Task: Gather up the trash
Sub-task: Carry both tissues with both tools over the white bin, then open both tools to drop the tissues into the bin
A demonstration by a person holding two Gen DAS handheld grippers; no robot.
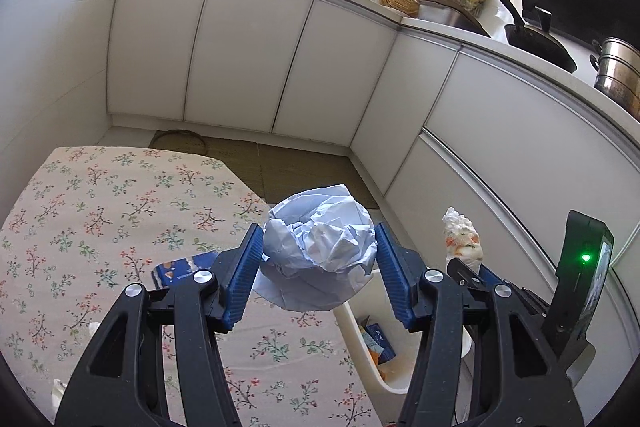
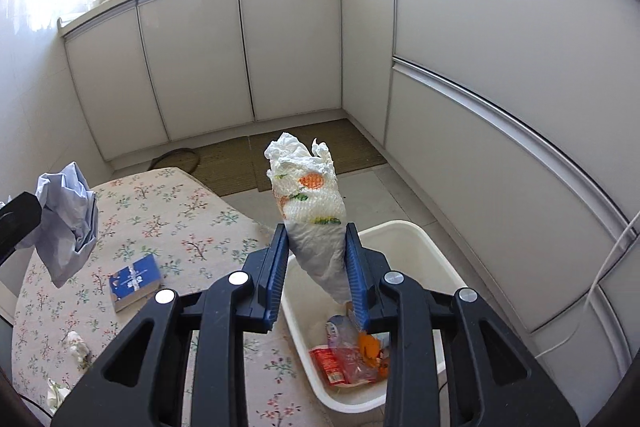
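The left gripper [image 1: 318, 261] has its fingers clenched on a crumpled ball of pale paper [image 1: 320, 247], held in the air over the edge of the floral worktop [image 1: 100, 211]. The right gripper [image 2: 316, 269] pinches a printed paper towel [image 2: 310, 203] above the white bin [image 2: 420, 239], which already holds wrappers. The towel sits in the fingers by its narrow tail only, so a quick swing could let it slip out short of the bin. The paper ball is not yet over the bin; released here, it likely lands on the worktop or floor. 1 small blue box [image 2: 135, 282] and 2 scraps remain on the worktop.
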